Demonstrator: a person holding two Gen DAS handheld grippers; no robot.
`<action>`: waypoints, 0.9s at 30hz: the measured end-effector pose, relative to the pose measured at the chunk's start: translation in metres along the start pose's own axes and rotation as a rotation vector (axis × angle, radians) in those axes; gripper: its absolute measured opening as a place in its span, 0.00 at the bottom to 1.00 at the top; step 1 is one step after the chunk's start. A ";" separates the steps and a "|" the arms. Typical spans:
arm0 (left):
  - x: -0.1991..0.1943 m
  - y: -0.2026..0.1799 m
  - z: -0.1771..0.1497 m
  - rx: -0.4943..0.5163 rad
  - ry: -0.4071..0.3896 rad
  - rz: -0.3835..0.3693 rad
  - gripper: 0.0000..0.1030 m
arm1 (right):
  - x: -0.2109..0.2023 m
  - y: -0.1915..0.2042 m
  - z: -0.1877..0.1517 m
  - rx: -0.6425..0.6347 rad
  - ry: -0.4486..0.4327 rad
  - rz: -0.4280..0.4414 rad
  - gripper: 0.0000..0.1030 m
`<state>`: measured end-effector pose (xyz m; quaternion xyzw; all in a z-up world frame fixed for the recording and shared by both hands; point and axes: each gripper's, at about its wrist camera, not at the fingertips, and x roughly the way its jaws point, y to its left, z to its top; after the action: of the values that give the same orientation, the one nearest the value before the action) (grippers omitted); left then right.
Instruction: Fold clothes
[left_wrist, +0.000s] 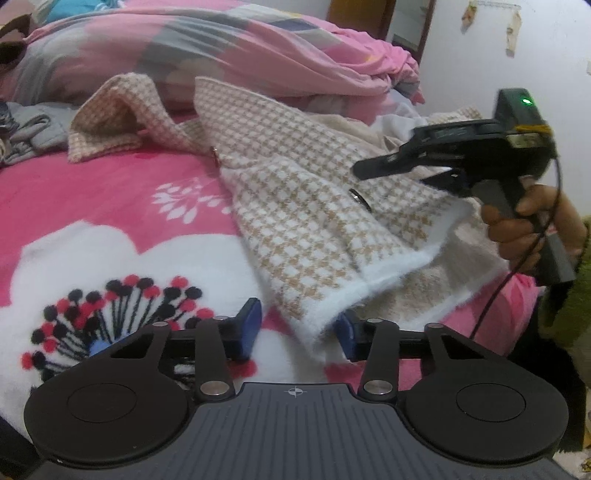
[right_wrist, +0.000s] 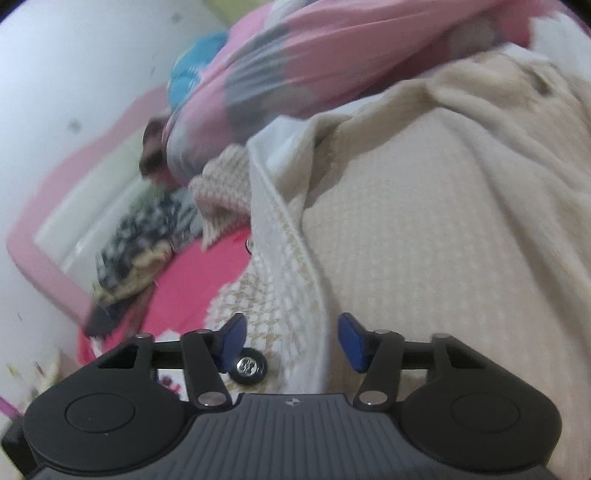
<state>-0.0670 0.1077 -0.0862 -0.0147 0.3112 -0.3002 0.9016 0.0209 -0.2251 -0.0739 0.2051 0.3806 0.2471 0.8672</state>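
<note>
Where the houndstooth cardigan (left_wrist: 303, 199) lies spread across the pink floral blanket (left_wrist: 122, 206) of the bed, a soft, pliable load is to be expected. The knit is judged to be thick and fluffy, light to moderate in weight, with no stiffness of its own; any lifted part is expected to sag and drape. The surface appears fuzzy rather than slippery, so a pinch is likely to hold well. Metal buttons (left_wrist: 360, 199) are seen along the front edge and should be kept out of the pinch.

The left gripper (left_wrist: 295, 328) is held at the near hem, its blue fingers (left_wrist: 247, 325) standing apart. The white-trimmed corner of the hem lies between them, but no pressure on the cloth is seen. The right gripper (right_wrist: 291, 341) is positioned to the right, over the front edge of the garment; its fingers (right_wrist: 351, 341) are also parted, with the white border and a button (right_wrist: 249, 366) between them, and nothing is clamped.

The ribbed white border at hem and front edge is judged the best place to take hold, as it is doubled and firm. A rumpled pink quilt (left_wrist: 221, 48) lies on the far side.
</note>
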 end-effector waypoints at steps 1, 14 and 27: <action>0.000 0.000 -0.001 0.001 -0.004 0.002 0.41 | 0.008 0.004 0.002 -0.031 0.012 -0.013 0.33; 0.002 -0.017 -0.002 0.078 -0.017 0.001 0.47 | -0.077 -0.003 -0.023 -0.014 -0.257 -0.164 0.04; 0.004 -0.030 0.000 0.096 -0.023 -0.022 0.53 | -0.107 -0.049 -0.046 0.118 -0.371 -0.186 0.04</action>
<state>-0.0803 0.0814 -0.0817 0.0217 0.2860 -0.3243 0.9014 -0.0635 -0.3189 -0.0695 0.2617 0.2457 0.1013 0.9278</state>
